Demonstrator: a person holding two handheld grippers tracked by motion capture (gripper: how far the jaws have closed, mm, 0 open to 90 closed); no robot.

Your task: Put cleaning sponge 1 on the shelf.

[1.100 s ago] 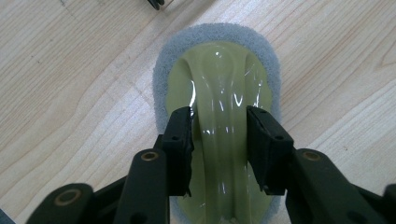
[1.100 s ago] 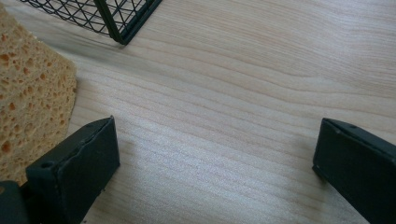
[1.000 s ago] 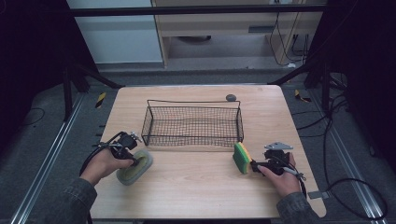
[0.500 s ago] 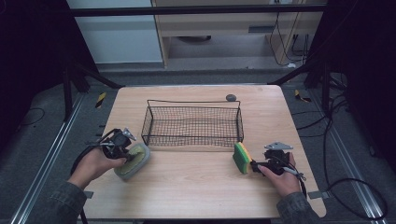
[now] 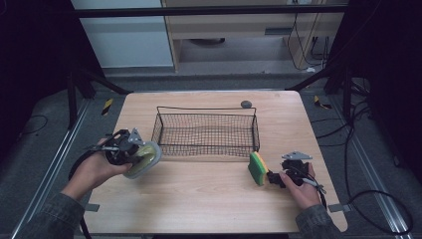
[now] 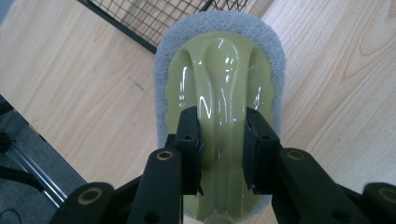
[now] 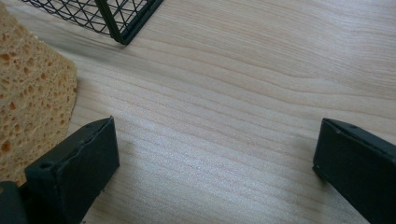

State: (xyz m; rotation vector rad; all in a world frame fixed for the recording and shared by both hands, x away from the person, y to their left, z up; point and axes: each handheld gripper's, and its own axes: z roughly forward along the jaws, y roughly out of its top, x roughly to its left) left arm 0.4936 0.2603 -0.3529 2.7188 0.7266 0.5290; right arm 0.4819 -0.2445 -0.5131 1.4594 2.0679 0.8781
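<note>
Wooden table point(image 5: 209, 199) carries a black wire basket point(image 5: 206, 130) at centre. Left gripper point(image 6: 223, 140) pinches the handle of a grey-padded scrubber point(image 6: 219, 79), near-left of basket. Right gripper point(image 7: 215, 158), jaws spread, sits beside a yellow-green sponge point(image 5: 258, 168), near-right

Both forearms wear dark grey-green sleeves point(image 5: 47, 219). Each black gripper point(image 5: 274, 178) trails a black cable. The right one carries a grey three-cornered plate point(image 5: 296, 156).
</note>
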